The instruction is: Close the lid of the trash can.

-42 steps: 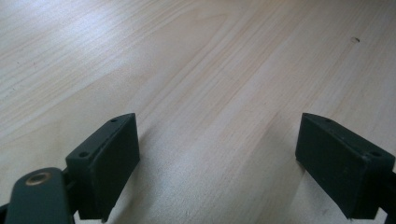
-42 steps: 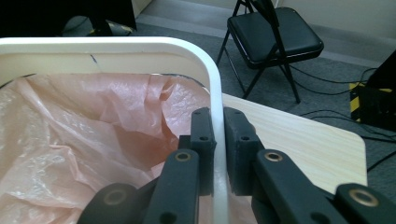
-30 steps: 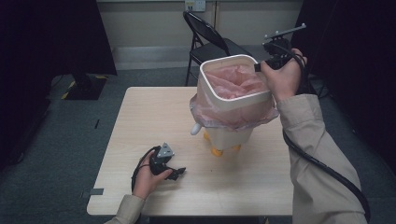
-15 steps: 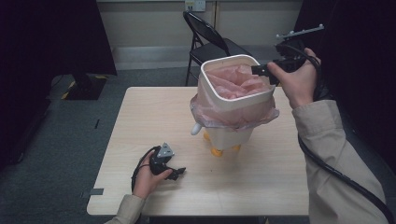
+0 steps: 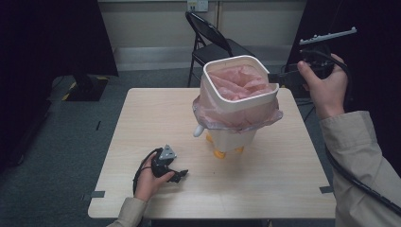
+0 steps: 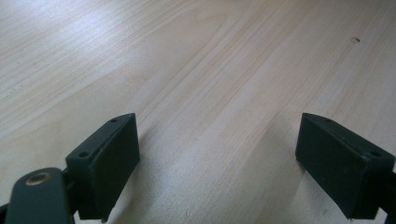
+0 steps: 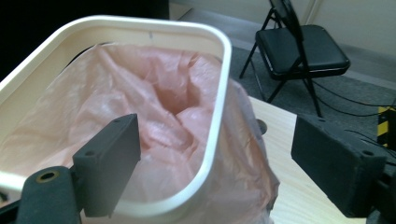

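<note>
A white bin [image 5: 231, 137] with orange feet stands at the middle of the table [image 5: 156, 118]. A pink plastic bag [image 5: 239, 82] lines it and hangs over the sides under a white rim ring [image 5: 236, 101]. My right gripper [image 5: 276, 78] is held level at the rim's right side, open. In the right gripper view its jaws [image 7: 215, 140] straddle the rim [image 7: 219, 93], one over the bag [image 7: 154, 107] and one outside, touching nothing. My left gripper [image 5: 178, 175] rests on the table near the front left, open and empty, with bare wood [image 6: 187, 56] between its jaws [image 6: 217, 140].
A black folding chair [image 5: 213, 40] stands beyond the table's far edge, also in the right gripper view [image 7: 303, 46]. Dark curtains hang at the left and right. A cable trails from the right gripper along the sleeve [image 5: 364, 156].
My right hand has drawn back to the right, so the gripper sits farther off the bin's rim. The left gripper and the bin have stayed put.
</note>
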The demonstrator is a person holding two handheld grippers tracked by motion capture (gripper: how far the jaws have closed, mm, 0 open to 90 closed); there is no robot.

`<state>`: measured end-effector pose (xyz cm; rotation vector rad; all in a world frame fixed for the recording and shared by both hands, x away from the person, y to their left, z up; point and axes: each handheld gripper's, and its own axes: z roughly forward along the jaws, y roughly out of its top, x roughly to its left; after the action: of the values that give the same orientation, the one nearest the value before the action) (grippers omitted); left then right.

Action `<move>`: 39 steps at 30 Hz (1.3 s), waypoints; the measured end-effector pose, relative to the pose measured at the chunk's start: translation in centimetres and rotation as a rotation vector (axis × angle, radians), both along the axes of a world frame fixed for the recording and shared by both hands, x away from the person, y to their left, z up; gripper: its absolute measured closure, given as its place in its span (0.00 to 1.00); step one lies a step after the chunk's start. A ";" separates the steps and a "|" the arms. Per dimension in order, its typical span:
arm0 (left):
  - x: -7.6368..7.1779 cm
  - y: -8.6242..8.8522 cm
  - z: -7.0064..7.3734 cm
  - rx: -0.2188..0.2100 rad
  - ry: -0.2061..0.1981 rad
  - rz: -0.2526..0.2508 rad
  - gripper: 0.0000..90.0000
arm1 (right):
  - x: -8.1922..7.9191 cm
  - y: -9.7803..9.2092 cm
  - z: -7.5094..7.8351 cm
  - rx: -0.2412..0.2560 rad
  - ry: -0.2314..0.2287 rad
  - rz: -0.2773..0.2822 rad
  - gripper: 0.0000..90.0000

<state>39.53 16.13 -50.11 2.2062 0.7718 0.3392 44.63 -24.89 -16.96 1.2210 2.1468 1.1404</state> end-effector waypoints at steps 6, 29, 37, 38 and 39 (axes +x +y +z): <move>0.0 0.0 0.0 0.000 0.000 0.000 0.14 | -0.8 -0.1 -0.2 -0.013 0.002 0.025 0.17; 0.0 0.0 0.0 -0.001 -0.002 -0.001 0.14 | -3.9 -1.8 -2.0 0.013 0.005 0.083 0.17; 0.0 0.0 0.0 -0.001 -0.003 -0.001 0.14 | -4.4 -2.1 -3.2 0.024 0.012 0.099 0.17; 0.0 0.0 0.0 -0.001 -0.003 -0.001 0.14 | -4.4 -2.1 -3.2 0.024 0.012 0.099 0.17; 0.0 0.0 0.0 -0.001 -0.003 -0.002 0.14 | -4.5 -2.1 -3.6 0.025 0.016 0.105 0.17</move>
<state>39.54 16.13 -50.12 2.2049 0.7687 0.3409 40.15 -27.02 -20.55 1.1436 2.2384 1.2078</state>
